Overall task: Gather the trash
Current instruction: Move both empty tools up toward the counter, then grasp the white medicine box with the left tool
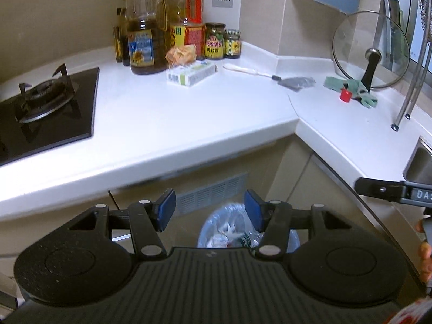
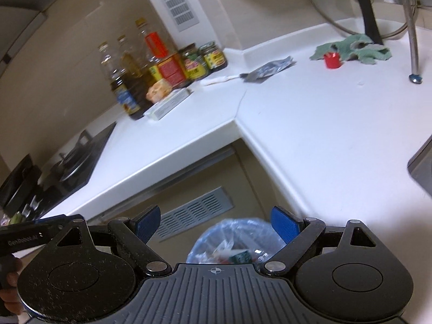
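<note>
Both grippers hover over a bin lined with a blue bag [image 1: 213, 224] [image 2: 216, 232] that stands on the floor below the counter corner, with wrappers inside. My left gripper [image 1: 210, 210] is open, nothing between its blue pads. My right gripper [image 2: 216, 225] is open wider and also empty. On the white counter [image 1: 189, 113] lie a crumpled orange wrapper [image 1: 181, 53] [image 2: 159, 89], a white box [image 1: 191, 74] [image 2: 170, 104], a grey foil packet [image 1: 297, 82] [image 2: 270, 68] and a red cap [image 1: 345, 94] [image 2: 332, 60].
Oil bottles and jars [image 1: 145, 40] line the back wall, beside a gas hob [image 1: 46, 108] on the left. A green cloth [image 1: 359, 89], a glass lid [image 1: 370, 51] and a rack's metal legs [image 1: 410, 94] stand at the right, near the sink edge [image 1: 421, 162].
</note>
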